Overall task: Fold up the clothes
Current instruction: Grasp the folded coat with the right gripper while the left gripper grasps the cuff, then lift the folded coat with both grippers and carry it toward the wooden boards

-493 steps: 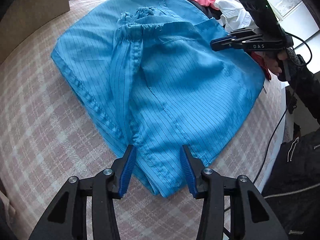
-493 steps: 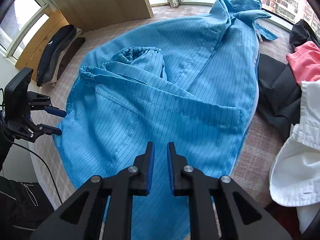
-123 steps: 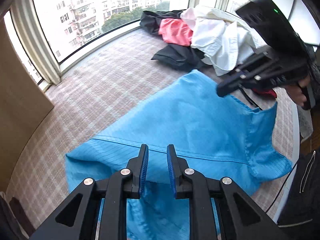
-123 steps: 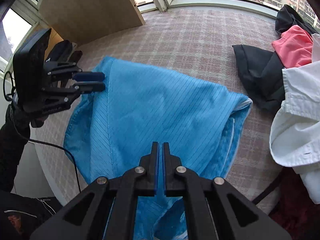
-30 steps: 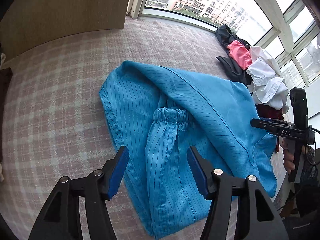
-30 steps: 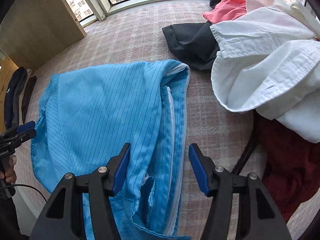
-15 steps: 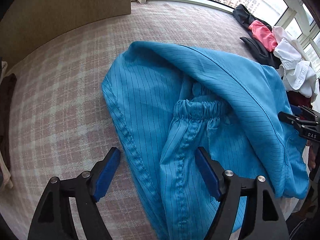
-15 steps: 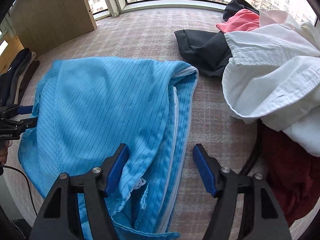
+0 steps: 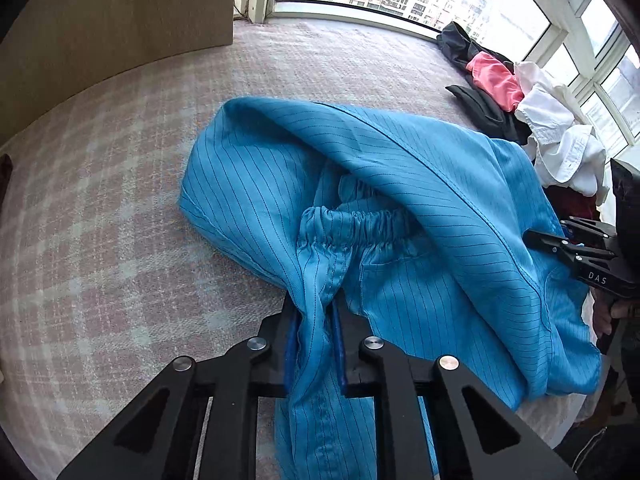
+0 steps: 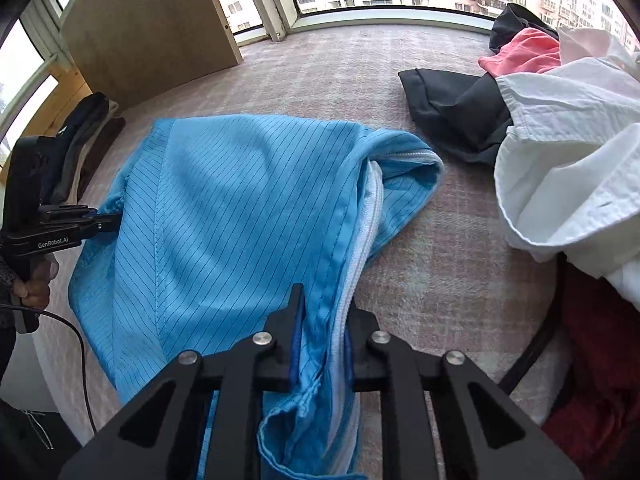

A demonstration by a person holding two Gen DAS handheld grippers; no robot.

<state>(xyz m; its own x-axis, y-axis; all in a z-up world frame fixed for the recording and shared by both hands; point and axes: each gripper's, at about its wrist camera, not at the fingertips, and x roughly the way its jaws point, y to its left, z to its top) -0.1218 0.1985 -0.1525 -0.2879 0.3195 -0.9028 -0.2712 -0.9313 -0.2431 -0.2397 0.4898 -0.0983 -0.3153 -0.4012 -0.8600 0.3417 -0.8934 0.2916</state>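
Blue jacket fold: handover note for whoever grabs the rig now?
Left gripper: jaws closing, pads already on the sleeve just below its elastic cuff.
Right gripper: jaws closing, pads on the zipper edge.
Blue jacket lies partly folded on the checked cloth, sleeve tucked under the top layer.
Done: rough first folds, both grips taken.
Left: probably bring the gripped near edge over and flatten; then the unfolded pile on the right.
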